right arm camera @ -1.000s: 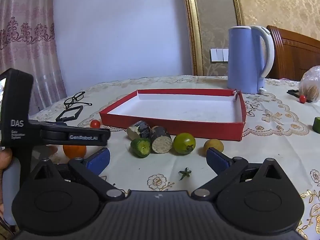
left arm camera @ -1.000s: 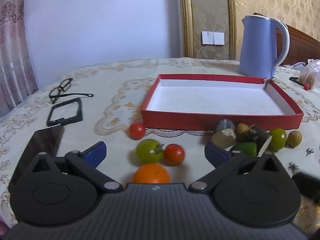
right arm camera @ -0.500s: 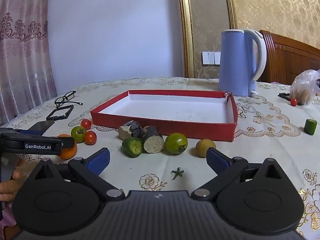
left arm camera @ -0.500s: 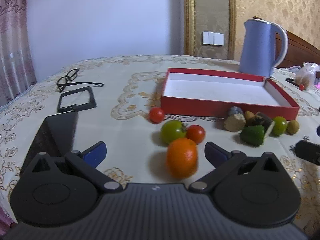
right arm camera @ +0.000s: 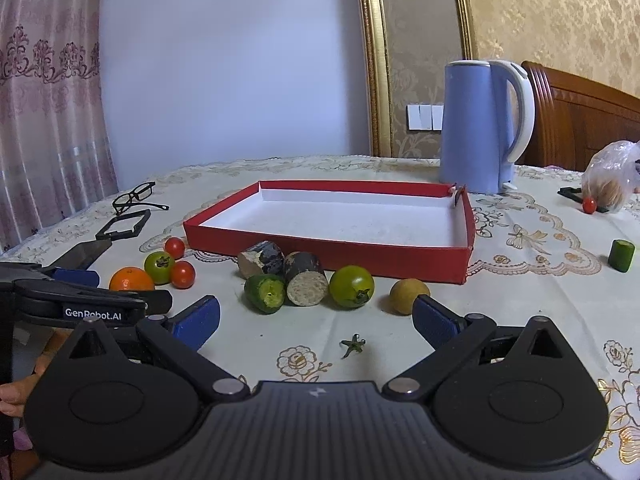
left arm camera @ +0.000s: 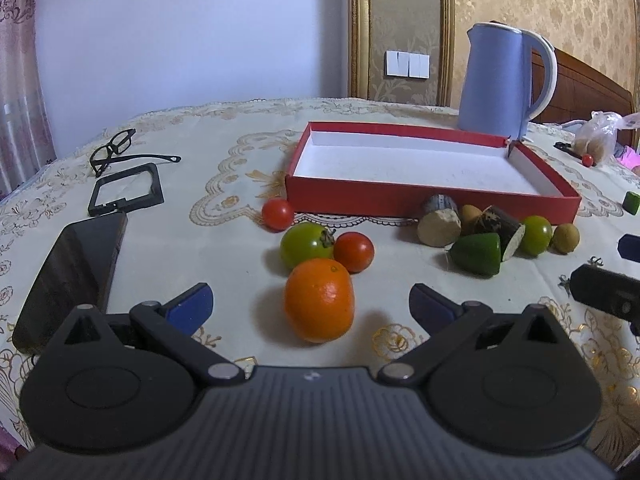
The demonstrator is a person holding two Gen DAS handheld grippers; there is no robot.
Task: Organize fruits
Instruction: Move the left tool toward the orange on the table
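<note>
Orange against the cream embroidered cloth, the orange [left arm camera: 319, 300] sits on the worktop [left arm camera: 200, 240] squarely between the spread blue pads of the left hand-held gripper [left arm camera: 311, 303], touched by neither pad. Just beyond it lie a green tomato [left arm camera: 306, 244] and a red tomato [left arm camera: 353, 251], side by side and close to touching, with a smaller cherry tomato [left arm camera: 277, 214] farther ahead, near the front left corner of the red box [left arm camera: 400, 204]. The box stands ahead of this gripper and slightly to its right, its white inside bare.

The right hand-held gripper [right arm camera: 316, 316] is also spread wide, with nothing between its pads. Straight ahead of it is a cluster of pieces in front of the box wall: a cut cucumber end [right arm camera: 265, 293], a dark-skinned root chunk [right arm camera: 306, 284] with a pale cut face, a second chunk [right arm camera: 261, 264] behind it, another green tomato [right arm camera: 352, 286] and a small yellowish-brown fruit [right arm camera: 409, 296] near the right pad. A loose green stem calyx [right arm camera: 352, 345] lies on the cloth between the pads, closer in. Far to this gripper's right stands a small green cucumber stub [right arm camera: 622, 255], well apart from the rest.

Behind the box rises a blue kettle [right arm camera: 480, 128]. Off to the left of both grippers are eyeglasses [left arm camera: 116, 150], a black frame [left arm camera: 127, 190] and a dark phone [left arm camera: 76, 268]. At far right, a plastic bag [right arm camera: 610, 182] has a cherry tomato beside it.
</note>
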